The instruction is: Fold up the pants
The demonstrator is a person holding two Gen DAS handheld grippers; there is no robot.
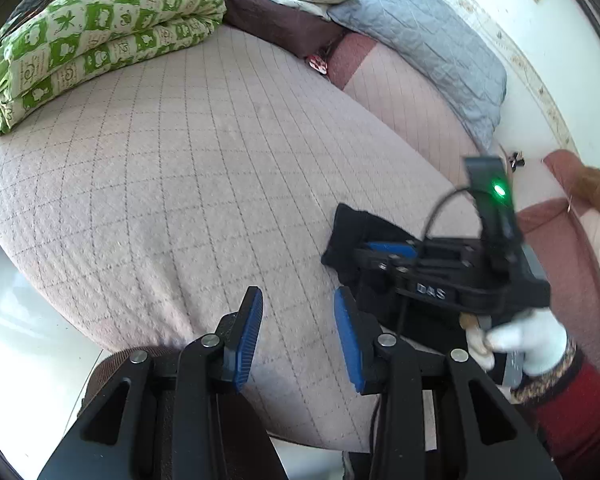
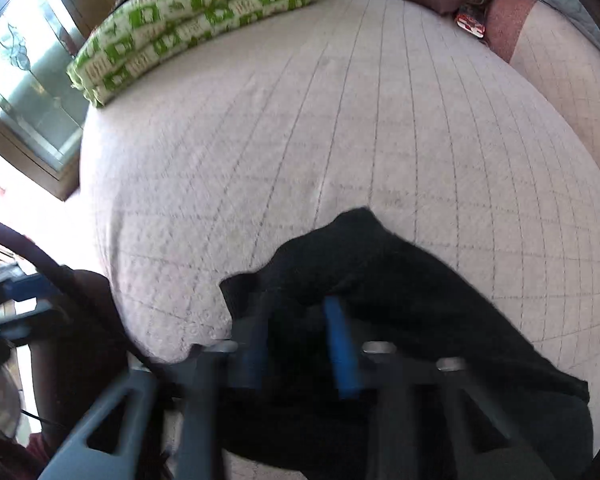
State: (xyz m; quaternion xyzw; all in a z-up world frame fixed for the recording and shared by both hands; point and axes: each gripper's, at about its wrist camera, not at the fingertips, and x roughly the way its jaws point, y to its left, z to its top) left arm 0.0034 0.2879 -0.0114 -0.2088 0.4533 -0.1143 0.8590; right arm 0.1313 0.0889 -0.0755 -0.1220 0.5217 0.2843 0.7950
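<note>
The pants [image 2: 380, 300] lay bunched at the lower centre of the right wrist view, on the bed [image 2: 300, 140]. The right hand-held gripper [image 2: 300, 344] was over them, blurred; its grip could not be told. The left hand-held gripper [image 1: 298, 336] was open, empty. Judged step: gathering. Next: spreading the pants flat.

text: "DAS" | on: black body of right tool [image 1: 384, 254] | other text: none legible
</note>
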